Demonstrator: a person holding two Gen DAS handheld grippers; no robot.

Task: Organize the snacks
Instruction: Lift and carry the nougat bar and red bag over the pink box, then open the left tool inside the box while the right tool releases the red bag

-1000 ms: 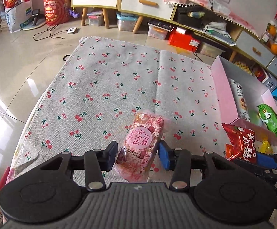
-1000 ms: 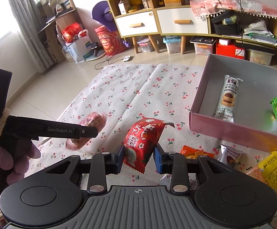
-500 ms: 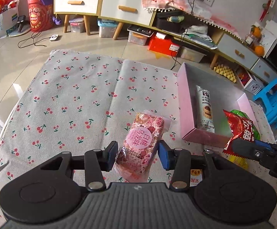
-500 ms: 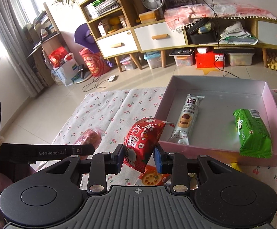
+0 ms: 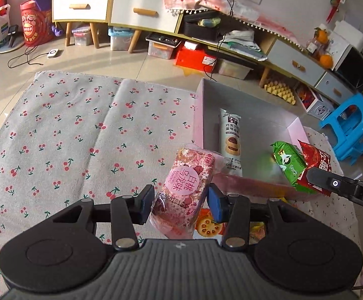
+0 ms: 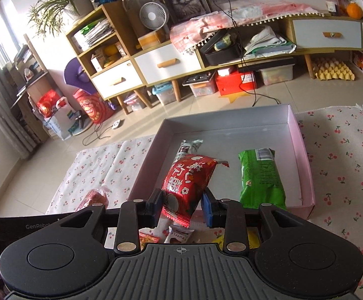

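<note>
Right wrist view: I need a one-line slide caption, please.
Right gripper holds a red snack packet over the pink box, which contains a green packet.

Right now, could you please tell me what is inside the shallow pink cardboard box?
Two snacks lie inside the shallow pink cardboard box: a long white chocolate-cake packet and a green packet. The held red packet hides some floor.

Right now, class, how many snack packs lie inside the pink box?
2: a long white pack on the left, a green pack on the right. The held red pack may hide more.
</note>
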